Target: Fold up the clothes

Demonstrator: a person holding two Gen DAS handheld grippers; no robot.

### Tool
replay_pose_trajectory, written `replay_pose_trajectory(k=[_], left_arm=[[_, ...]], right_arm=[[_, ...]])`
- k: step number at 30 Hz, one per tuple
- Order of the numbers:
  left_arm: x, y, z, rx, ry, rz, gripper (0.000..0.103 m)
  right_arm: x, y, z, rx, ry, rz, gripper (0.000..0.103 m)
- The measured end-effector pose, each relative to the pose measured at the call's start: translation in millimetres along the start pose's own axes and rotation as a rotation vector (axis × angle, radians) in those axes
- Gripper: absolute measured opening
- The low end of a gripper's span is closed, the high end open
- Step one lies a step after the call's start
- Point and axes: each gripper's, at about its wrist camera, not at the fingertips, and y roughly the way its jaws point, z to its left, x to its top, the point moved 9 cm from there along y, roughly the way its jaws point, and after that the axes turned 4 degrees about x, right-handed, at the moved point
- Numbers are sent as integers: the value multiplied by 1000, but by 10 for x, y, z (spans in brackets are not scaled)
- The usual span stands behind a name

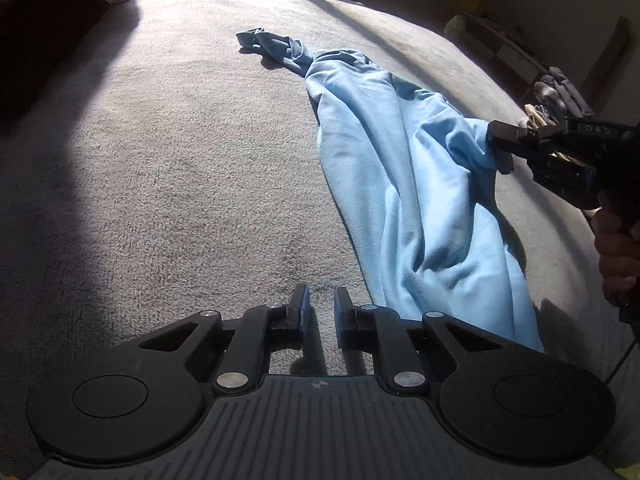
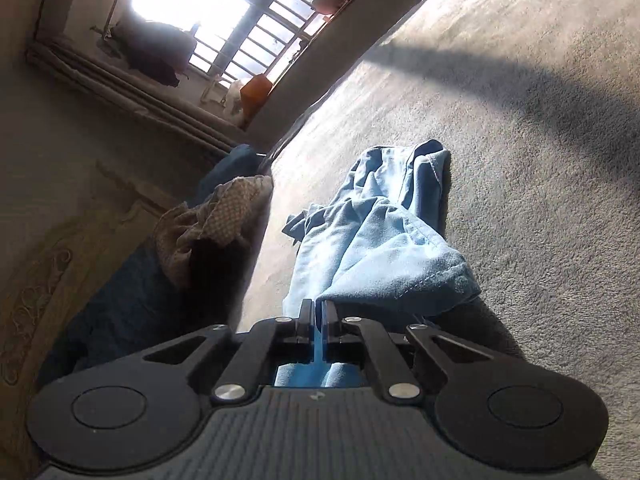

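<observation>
Light blue soft knit garment (image 1: 420, 184), lying crumpled in a long rope-like bundle on the grey short-pile blanket covering the bed (image 1: 180, 160), toward its right edge, twisted darker end pointing at the far edge. Light, limp, non-slippery, non-fragile; likely to sag and bunch when lifted at one point. Best taken at a hem or seam corner, two points spread apart. Right gripper (image 2: 319, 312) closed nearly fully, pinching a fold of the fabric at the near end. Left gripper (image 1: 321, 306) slightly parted, holding nothing, hovering over bare blanket just beside the garment's near edge. Matte black plastic fingers (image 1: 301, 304), blue pads.
</observation>
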Motion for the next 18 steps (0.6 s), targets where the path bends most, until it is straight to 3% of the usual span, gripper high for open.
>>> replay_pose_trajectory(k=[5,8,12,14,16,18], left_arm=[[323,-309,274,3,-85,-105,25],[493,-460,360,8,-98,-157,34],[512,-516,325,-11,-85,-167,41],[439,-492,246,-32,-70,-161,46],[331,-423,97,-65,-38,-141,56],[237,-323,-92,-99,13,-110,60]], right_arm=[[-644,453,936,132,-283,261,2],[-983,639,1326,138,-436,342,2],[-510,347,861,-37,-314,158,8],[-259,168,600,-127,-245,61,24],[-14,-25,335,-216,-176,-37,49],[225,-233,67,-305,-105,-134,56]])
